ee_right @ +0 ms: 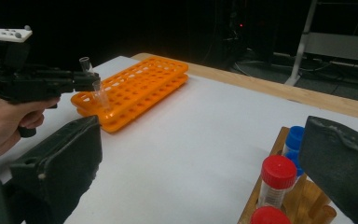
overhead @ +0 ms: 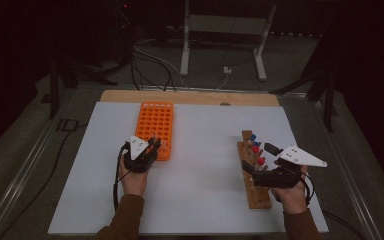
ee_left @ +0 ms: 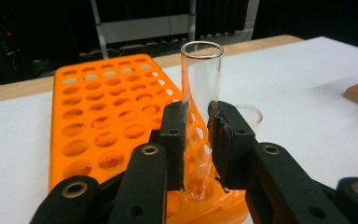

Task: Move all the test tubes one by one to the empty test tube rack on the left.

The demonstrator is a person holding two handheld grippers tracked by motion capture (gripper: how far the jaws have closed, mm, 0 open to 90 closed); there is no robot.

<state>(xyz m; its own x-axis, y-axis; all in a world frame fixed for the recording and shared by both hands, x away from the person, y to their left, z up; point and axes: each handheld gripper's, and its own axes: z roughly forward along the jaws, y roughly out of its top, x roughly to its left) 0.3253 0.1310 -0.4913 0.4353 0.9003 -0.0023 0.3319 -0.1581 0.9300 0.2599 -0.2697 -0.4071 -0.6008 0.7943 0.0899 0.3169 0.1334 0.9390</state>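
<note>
An orange tube rack (overhead: 155,120) lies on the white board, left of the middle. My left gripper (ee_left: 198,121) is shut on a clear glass test tube (ee_left: 201,79), held upright with its bottom in a hole at the rack's (ee_left: 98,116) near right corner. The right gripper view shows that gripper (ee_right: 91,81) and its tube (ee_right: 98,91) from the side. My right gripper (overhead: 260,159) stands open over a wooden rack (overhead: 257,192). Its wide jaws flank a red-capped tube (ee_right: 278,179) without touching it.
The wooden rack holds red-capped (overhead: 255,149) and blue-capped (overhead: 253,136) tubes. The rim of another clear tube (ee_left: 251,112) shows behind my left gripper's right jaw. The board's wooden far edge (overhead: 190,96) and a metal stand's legs (overhead: 185,50) lie beyond.
</note>
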